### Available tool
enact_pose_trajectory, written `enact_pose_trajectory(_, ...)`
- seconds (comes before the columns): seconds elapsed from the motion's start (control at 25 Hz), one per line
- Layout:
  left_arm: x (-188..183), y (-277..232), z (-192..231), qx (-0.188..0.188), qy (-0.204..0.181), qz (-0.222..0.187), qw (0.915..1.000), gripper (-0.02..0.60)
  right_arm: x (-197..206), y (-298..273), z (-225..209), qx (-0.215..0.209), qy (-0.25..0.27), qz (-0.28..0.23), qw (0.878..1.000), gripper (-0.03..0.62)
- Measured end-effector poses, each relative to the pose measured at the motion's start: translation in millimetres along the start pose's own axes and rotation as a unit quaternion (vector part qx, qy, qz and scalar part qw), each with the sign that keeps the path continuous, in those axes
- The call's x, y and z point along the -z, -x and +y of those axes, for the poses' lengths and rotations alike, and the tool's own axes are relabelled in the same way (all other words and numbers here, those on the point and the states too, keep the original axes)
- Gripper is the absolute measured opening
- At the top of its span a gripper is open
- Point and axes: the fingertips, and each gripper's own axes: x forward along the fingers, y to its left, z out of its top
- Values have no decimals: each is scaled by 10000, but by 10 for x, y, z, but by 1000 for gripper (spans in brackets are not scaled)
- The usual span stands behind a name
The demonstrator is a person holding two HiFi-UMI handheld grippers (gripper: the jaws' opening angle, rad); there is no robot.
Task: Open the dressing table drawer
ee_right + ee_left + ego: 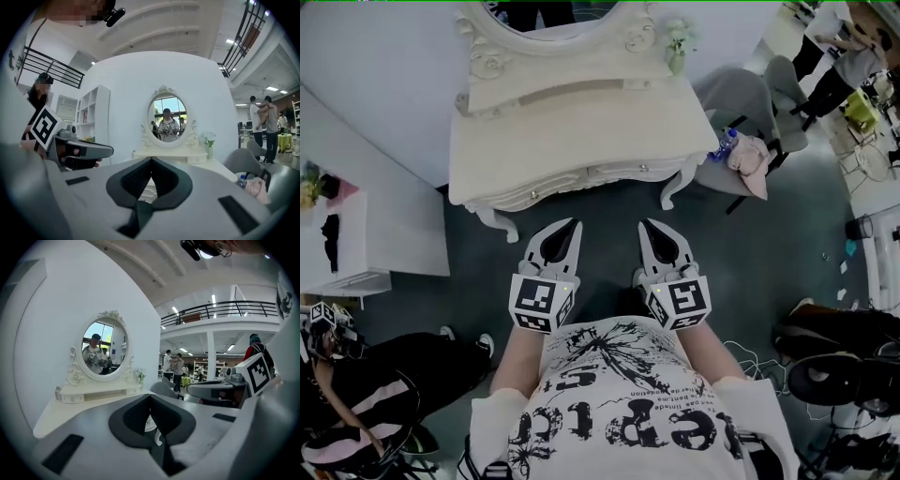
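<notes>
Both claws are closed and empty, the left claw (573, 227) and the right claw (647, 227) side by side; the drawer (591, 178) lies straight ahead of them, near but apart, under the counter (572, 122) of the dressing table; its long axis runs across, from side to side; one small round shiny knob (643, 169) is directly ahead of the right claw, the other knob (532, 195) ahead and a little left of the left claw; the front looks cream-painted, smooth and curved.
</notes>
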Motion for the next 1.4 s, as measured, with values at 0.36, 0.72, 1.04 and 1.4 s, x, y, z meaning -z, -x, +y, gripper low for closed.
enact_pose_trajectory(0.36, -410, -1400, -180, -497, 89, -159, 9986, 19, -317, -623, -1426, -492, 199, -45, 9986, 17)
enact_pose_trajectory(0.72, -475, -2408, -328, -576, 254, -54, 9980, 20, -307, -1054, -2394, -590, 277, 203, 9977, 17)
enact_pose_trajectory(1.04, -516, -3053, 131, -486, 321, 122, 9982, 20, -261, -1768, -2736, -527, 127, 443, 9975, 17)
enact_pose_trajectory(1.4, -821, -3847, 1148, -188, 214, 138, 9995, 20, -402, -2930, -2988, -269, 10, 622, 9977, 17)
